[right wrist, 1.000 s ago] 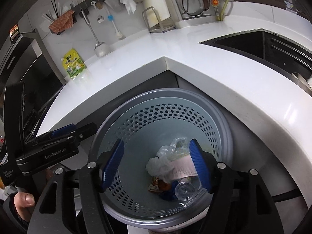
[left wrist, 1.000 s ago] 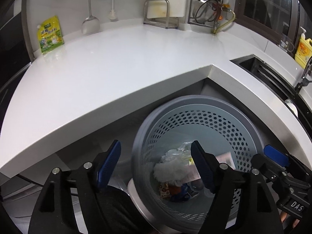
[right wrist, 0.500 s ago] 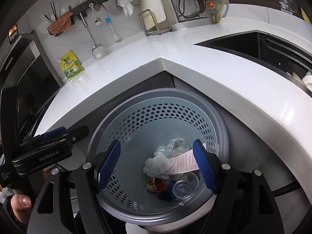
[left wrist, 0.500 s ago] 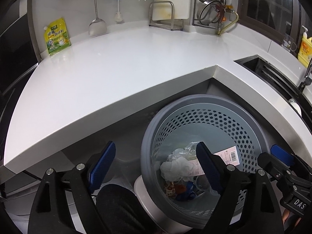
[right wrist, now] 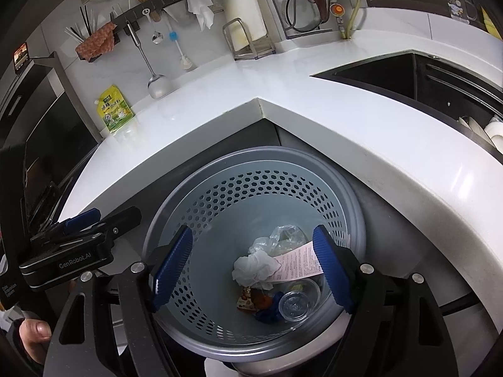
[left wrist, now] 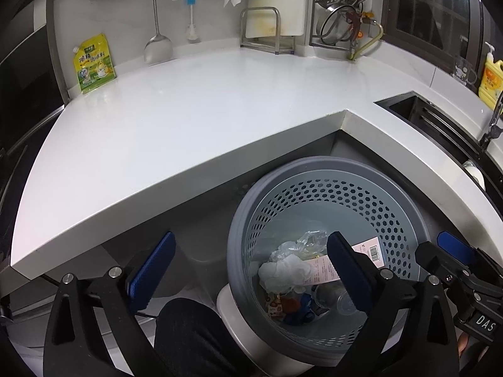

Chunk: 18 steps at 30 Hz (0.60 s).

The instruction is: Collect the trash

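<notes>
A grey perforated waste bin (left wrist: 314, 163) (right wrist: 251, 154) stands on the floor in the counter's inner corner. In it lie a crumpled white tissue (left wrist: 286, 270) (right wrist: 254, 265), a pink receipt (left wrist: 323, 270) (right wrist: 295, 262), clear plastic wrap (right wrist: 283, 235), a clear cup (right wrist: 295, 306) and a snack wrapper (right wrist: 248, 298). My left gripper (left wrist: 250, 242) hangs above the bin's left rim. Its jaws are opening and nothing is between them. My right gripper (right wrist: 251, 231) hovers over the bin's mouth, open, with nothing in it.
The white L-shaped counter (left wrist: 188, 125) wraps around the bin. A yellow-green pouch (left wrist: 94, 62), a hanging ladle (left wrist: 157, 47) and a board rack (left wrist: 261, 31) line its back wall. A dark sink (right wrist: 424, 78) lies to the right. A dark-clothed knee (left wrist: 188, 330) is beside the bin.
The left jaws have spread much wider and the bin has slid right in that view. The right jaws have widened a little. The trash in the bin lies as before.
</notes>
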Each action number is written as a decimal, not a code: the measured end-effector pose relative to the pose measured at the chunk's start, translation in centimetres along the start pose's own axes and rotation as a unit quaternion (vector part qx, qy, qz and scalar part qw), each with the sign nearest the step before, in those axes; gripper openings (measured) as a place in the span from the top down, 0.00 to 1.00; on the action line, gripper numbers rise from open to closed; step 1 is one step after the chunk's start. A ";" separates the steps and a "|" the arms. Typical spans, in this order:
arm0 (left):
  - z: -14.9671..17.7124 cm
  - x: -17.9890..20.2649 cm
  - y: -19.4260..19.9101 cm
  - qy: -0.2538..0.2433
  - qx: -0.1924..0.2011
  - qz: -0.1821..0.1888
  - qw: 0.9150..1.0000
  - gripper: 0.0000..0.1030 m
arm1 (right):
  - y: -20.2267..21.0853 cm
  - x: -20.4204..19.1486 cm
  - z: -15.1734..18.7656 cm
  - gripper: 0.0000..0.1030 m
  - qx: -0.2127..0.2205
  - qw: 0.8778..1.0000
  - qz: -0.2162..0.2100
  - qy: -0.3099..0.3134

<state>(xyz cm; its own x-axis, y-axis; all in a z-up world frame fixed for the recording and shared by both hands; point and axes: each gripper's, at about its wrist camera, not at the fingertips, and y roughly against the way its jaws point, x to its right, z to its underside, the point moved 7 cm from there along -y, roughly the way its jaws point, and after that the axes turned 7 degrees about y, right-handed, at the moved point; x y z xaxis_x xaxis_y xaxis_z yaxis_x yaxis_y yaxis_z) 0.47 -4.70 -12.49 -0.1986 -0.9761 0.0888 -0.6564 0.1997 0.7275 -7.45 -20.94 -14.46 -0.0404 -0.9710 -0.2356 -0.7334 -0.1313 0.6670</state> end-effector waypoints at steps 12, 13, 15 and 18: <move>0.0 -0.5 0.3 0.005 -0.001 -0.009 1.000 0.06 | 0.2 -0.2 0.0 0.25 0.004 1.000 0.009 0.002; 0.0 -0.6 0.3 0.005 0.000 -0.009 1.000 0.06 | 0.2 -0.3 0.0 0.25 0.004 1.000 0.010 0.003; 0.0 -0.7 0.4 0.008 0.000 -0.012 1.000 0.06 | 0.3 -0.3 0.0 0.25 0.005 1.000 0.014 0.005; 0.0 -0.8 0.5 0.010 0.002 -0.013 1.000 0.06 | 0.3 -0.3 -0.1 0.25 0.004 1.000 0.016 0.008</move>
<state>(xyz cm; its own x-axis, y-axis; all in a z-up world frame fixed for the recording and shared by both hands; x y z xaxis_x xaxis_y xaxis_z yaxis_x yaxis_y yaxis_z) 0.33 -3.80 -12.23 -0.1659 -0.9826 0.0831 -0.6642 0.1736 0.7271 -7.64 -20.66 -14.13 -0.0539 -0.9777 -0.2032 -0.7379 -0.0981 0.6677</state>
